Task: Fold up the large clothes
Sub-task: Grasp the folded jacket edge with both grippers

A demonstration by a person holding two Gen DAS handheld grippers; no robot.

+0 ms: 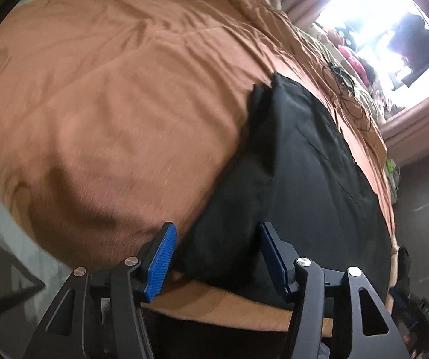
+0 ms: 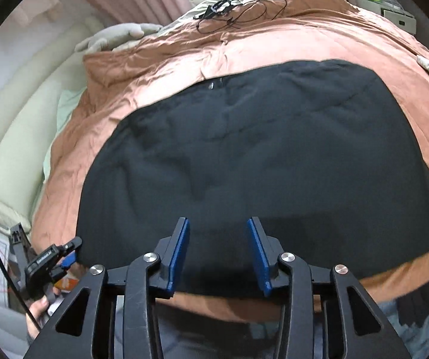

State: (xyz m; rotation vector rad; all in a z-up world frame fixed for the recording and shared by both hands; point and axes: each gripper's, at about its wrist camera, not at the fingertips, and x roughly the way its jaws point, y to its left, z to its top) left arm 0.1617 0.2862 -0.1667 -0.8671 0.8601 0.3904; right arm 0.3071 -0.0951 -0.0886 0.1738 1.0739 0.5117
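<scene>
A black garment (image 2: 244,155) lay flat on the brown bedspread (image 2: 169,68), its long axis running left to right along the bed's near edge. The right gripper (image 2: 218,233) hovered over its near hem, jaws spread. The left gripper (image 1: 217,239) hung at its left end, jaws spread and empty.

One black garment (image 2: 253,155) — one brown bedspread (image 2: 274,45) — two grippers (image 2: 218,251).

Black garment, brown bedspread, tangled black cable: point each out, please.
Black garment (image 2: 244,155): right wrist view, middle of the cloth.
Brown bedspread (image 1: 109,104): left wrist view, bare wrinkled stretch.
Black cable (image 2: 238,15): right wrist view, tangled loops at the far end.
</scene>
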